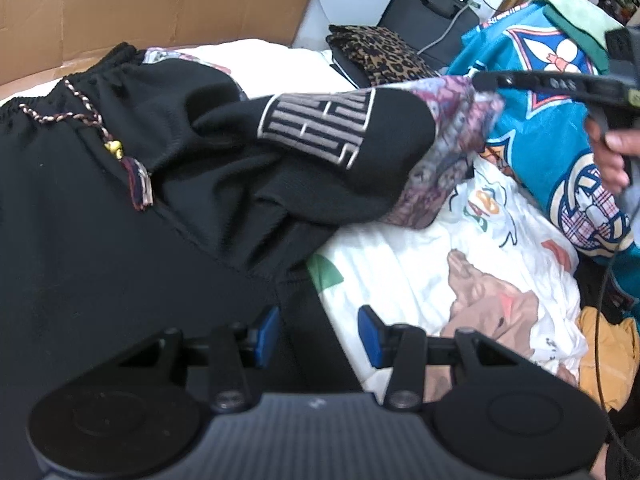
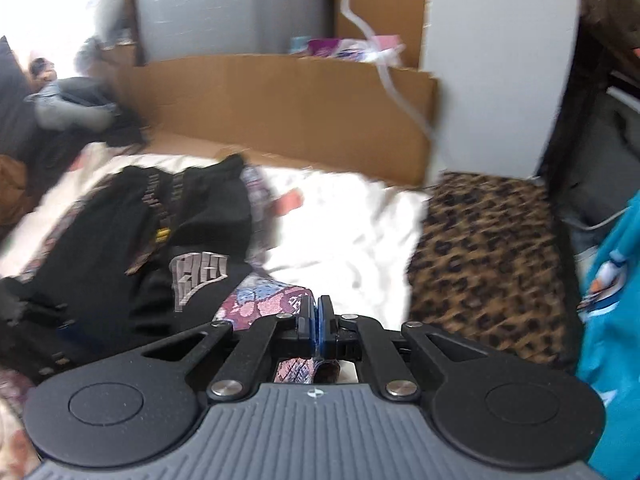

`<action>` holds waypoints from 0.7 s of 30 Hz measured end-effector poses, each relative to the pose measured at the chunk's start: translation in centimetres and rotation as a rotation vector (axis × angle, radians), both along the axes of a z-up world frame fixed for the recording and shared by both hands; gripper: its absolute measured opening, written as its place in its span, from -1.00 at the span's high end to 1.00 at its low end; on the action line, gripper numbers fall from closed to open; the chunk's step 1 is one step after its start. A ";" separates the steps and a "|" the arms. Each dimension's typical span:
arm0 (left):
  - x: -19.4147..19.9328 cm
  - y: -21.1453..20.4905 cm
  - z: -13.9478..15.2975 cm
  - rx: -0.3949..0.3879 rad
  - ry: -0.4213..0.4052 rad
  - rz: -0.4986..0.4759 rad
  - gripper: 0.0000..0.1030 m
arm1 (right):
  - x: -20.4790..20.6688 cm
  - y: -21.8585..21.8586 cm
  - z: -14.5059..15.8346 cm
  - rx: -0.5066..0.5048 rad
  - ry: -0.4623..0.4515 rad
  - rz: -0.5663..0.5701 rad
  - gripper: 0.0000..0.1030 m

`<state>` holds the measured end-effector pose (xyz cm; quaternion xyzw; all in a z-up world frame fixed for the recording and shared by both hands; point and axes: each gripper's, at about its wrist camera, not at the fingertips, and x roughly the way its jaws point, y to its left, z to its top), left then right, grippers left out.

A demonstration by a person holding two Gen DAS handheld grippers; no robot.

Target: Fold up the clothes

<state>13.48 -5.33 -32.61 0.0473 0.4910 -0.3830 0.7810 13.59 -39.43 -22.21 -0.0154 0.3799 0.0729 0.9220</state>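
**Right gripper lifts the patterned hem of the black shorts**

The black drawstring shorts with purple-pink patterned side panels [image 1: 168,184] lie spread on the white cartoon-printed bedsheet [image 1: 420,272]; their elastic waistband with a braided cord [image 1: 86,110] sits toward the cardboard sheet [image 1: 160,4] at the far edge; a pale maze-like square logo [image 1: 320,128] shows on the raised leg.

The right gripper [image 2: 319,320] has its blue pads pressed together on the patterned hem [image 2: 276,300] of that leg, so the fabric is clamped and drawn up off the bed; in the left wrist view its black finger [image 1: 532,80] reaches into the same hem from the right, with the person's hand [image 1: 612,156] behind it.

The left gripper [image 1: 318,332] hovers low over the near edge of the shorts; its blue pads stand apart with black cloth beneath them, and nothing is pinched between them.

A folded leopard-print cloth [image 2: 488,264] lies beside the sheet; a teal printed garment [image 1: 552,128] is heaped at the right.
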 end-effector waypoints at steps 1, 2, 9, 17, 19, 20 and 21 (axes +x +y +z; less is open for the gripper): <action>0.0 0.0 0.0 0.001 -0.001 0.000 0.09 | 0.5 -0.4 -0.2 -0.007 0.002 -0.013 1.00; 0.0 -0.1 0.0 0.003 -0.003 0.001 0.09 | 0.9 -0.6 -0.3 -0.019 0.002 -0.020 1.00; 0.6 -1.0 -0.1 0.019 -0.044 -0.009 0.09 | 3.8 -1.5 0.1 -0.108 -0.043 -0.040 1.00; 1.6 -3.9 -0.1 0.026 -0.115 -0.105 0.02 | 8.3 -1.1 0.1 -0.176 -0.077 -0.051 1.00; 1.6 -5.0 -0.3 0.021 -0.123 -0.147 0.02 | 9.4 -1.0 -0.2 -0.184 -0.079 -0.060 1.00; 1.5 -5.6 -0.5 0.022 -0.127 -0.168 0.02 | 9.9 -0.9 -0.4 -0.188 -0.080 -0.065 1.00; 1.4 -6.1 -0.7 0.024 -0.133 -0.186 0.02 | 10.4 -0.9 -0.6 -0.188 -0.084 -0.073 1.00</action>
